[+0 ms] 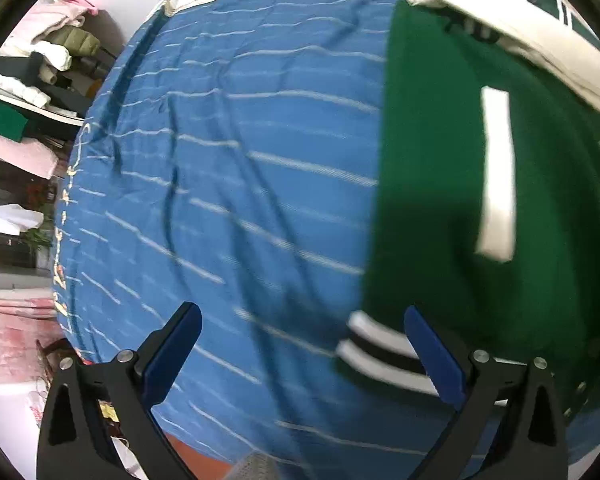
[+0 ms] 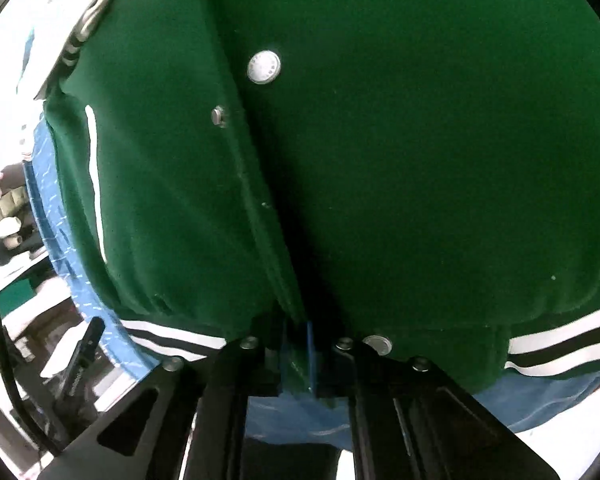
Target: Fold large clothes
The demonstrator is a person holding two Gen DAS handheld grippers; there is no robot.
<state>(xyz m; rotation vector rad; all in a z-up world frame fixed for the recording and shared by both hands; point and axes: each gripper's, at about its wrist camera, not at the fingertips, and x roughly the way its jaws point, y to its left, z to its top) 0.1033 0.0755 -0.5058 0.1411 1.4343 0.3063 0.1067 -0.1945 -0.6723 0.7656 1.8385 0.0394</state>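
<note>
A blue striped bedsheet (image 1: pixel 228 184) fills the middle of the frame. On the right side lies a green jacket (image 1: pixel 432 184) with a white pocket strip and a black-and-white striped hem at lower right. The left tongs (image 1: pixel 302 354) stand wide apart at the bottom, holding nothing. At the far left, a shelf (image 1: pixel 32 100) carries piled clothes.

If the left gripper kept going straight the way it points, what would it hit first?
Probably the blue striped bedsheet: the open left gripper aims mostly at it, and the green jacket lies just right of that line. Depth is unclear.
</note>
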